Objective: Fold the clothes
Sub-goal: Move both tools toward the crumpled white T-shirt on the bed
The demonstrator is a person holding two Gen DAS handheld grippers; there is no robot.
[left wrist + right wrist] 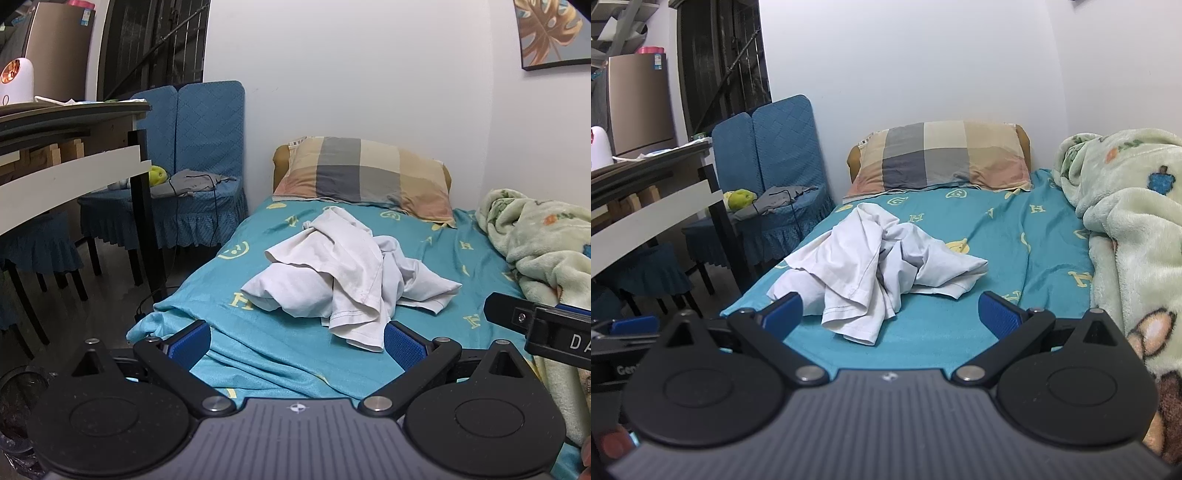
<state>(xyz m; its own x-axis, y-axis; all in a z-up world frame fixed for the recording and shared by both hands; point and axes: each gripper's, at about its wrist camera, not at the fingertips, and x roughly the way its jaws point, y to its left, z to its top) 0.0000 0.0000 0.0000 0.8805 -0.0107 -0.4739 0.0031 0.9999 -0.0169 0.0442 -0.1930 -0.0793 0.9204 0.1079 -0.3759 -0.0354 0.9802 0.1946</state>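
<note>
Checked pillow [364, 173] at bedhead, fleece blanket [1126, 221] beside, 2 blue chairs [207, 147].

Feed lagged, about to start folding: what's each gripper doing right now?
Left gripper: open, holding nothing, short of the crumpled white T-shirt.
Right gripper: open, holding nothing, T-shirt hem lying between its fingers.
</note>
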